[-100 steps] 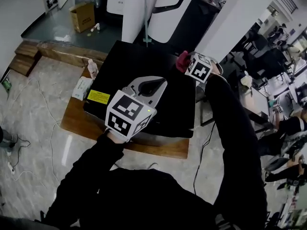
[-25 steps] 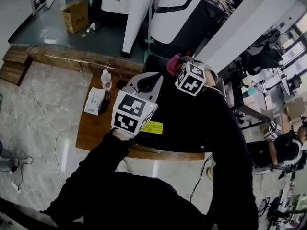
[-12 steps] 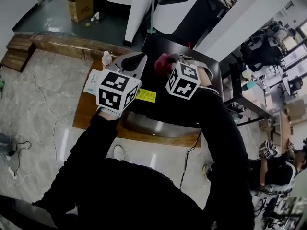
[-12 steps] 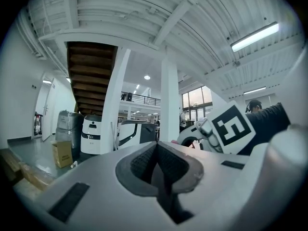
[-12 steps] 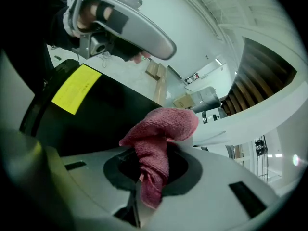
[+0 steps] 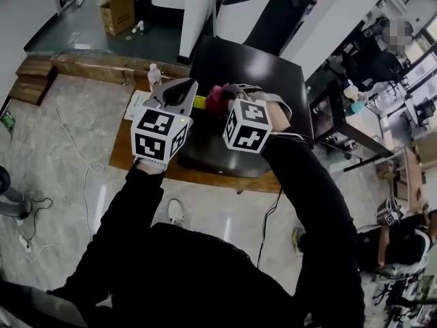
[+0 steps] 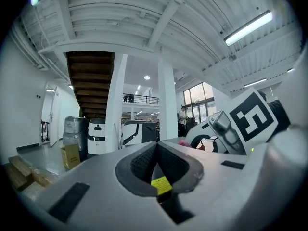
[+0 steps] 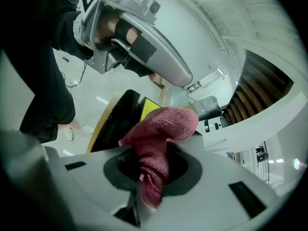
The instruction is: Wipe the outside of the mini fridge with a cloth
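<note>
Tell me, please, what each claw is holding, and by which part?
The right claw pinches the red cloth by a bunched fold; the left claw is shut, empty.

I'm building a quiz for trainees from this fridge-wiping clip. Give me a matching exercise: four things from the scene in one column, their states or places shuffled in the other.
Things:
1. left gripper
2. right gripper
3. mini fridge
4. cardboard box

States or places:
A. black, standing on the wooden platform
B. shut on the red cloth
C. on the grey floor beyond the fridge
D. shut, holding nothing

Pairs: 1-D, 2-B, 3-A, 4-C
</note>
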### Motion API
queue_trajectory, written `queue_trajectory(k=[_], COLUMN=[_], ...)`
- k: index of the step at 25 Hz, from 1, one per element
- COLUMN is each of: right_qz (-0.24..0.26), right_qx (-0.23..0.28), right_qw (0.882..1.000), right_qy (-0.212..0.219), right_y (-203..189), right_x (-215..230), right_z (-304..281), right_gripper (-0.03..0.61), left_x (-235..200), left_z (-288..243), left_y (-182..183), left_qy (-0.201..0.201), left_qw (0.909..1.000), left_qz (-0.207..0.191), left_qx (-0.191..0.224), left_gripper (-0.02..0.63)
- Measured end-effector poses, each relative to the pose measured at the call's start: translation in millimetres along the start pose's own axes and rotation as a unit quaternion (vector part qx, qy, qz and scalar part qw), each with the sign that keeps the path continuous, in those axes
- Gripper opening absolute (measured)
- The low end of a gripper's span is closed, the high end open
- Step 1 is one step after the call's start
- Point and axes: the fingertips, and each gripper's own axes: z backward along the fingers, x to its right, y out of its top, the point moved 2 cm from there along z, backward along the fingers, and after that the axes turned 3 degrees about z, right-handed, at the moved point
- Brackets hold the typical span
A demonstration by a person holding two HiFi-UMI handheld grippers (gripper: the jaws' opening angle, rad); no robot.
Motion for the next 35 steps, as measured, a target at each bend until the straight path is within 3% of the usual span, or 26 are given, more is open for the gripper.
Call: queue_trajectory(k=[4,7,11,15,19,27,32,35], right_qz=[-0.001,-0.039,-0.154,-0.240,-0.314,-0.451,-0.543,-0.584], right_qx=[0.014,0.058,0.152,0.182,0.202,0.223,0.252,0.262], right_qw=[1.000,0.996,0.966,0.939,0.909,0.822,0.747,0.708], right_qy=[0.004,-0.059,-0.140,-0.166,-0.185,-0.265,-0.288,-0.300], right_y=[12.0,31.8,75.1,95.2,114.1,181.0,205.1,205.8], right_x=[-20.4,-24.7,-30.1,-41.3,-31.8,13.4,12.6,9.3], right_z=[22.3,49.1,78.8,72.0,51.9,7.9,-34.5,-50.3], right_gripper=[0.087,0.098,0.103,0.107,0.107,0.107,0.109,0.107], left_x=[9.4,5.9,-15.6,-36.9,-72.3,-153.1,-190.1,-203.7], left_z=[32.7,57.1,88.2,96.7,89.8,84.0,80.7,80.7], left_y=[-3.9,-5.3,9.6,13.5,-0.2,-19.0,-29.1,-30.0], left_qy=[0.005,0.013,0.022,0.004,-0.046,-0.189,-0.236,-0.243], left_qw=[0.9999,0.9996,0.9983,0.9972,0.9960,0.9799,0.9694,0.9675], left_qz=[-0.011,-0.022,-0.034,-0.040,-0.053,-0.010,-0.015,-0.012], left_qx=[-0.011,-0.007,0.042,0.063,0.055,0.064,0.065,0.071], left_gripper=[0.006,0.006,0.006,0.006,0.006,0.006,0.006,0.006])
